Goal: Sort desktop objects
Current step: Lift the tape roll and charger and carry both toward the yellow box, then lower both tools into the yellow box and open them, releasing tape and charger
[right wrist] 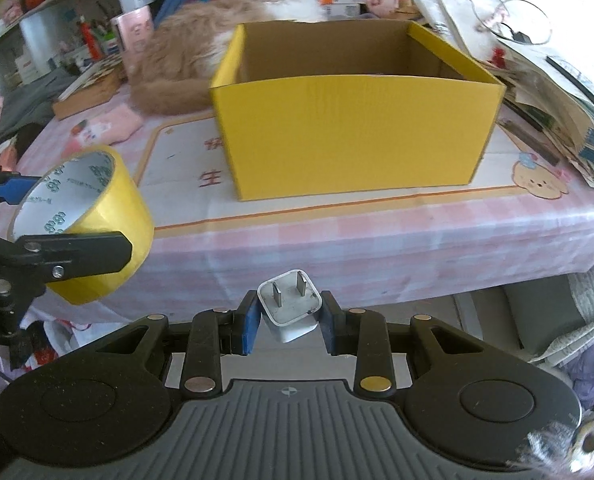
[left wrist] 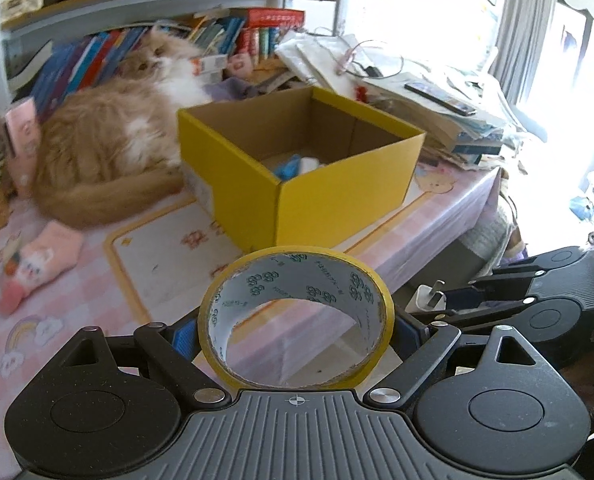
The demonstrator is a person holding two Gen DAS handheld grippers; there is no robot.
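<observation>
- While both loads hung short of the counter (right wrist: 377, 236), left tongs (left wrist: 297, 330) were clamped on the tape roll (left wrist: 297, 316).
- Right tongs (right wrist: 289, 316) were clamped on the charger plug (right wrist: 289, 310), prongs forward.
- Yellow box (right wrist: 353, 128) stood ahead, open, likely the drop point; cat (left wrist: 109, 140) lay beside it.
</observation>
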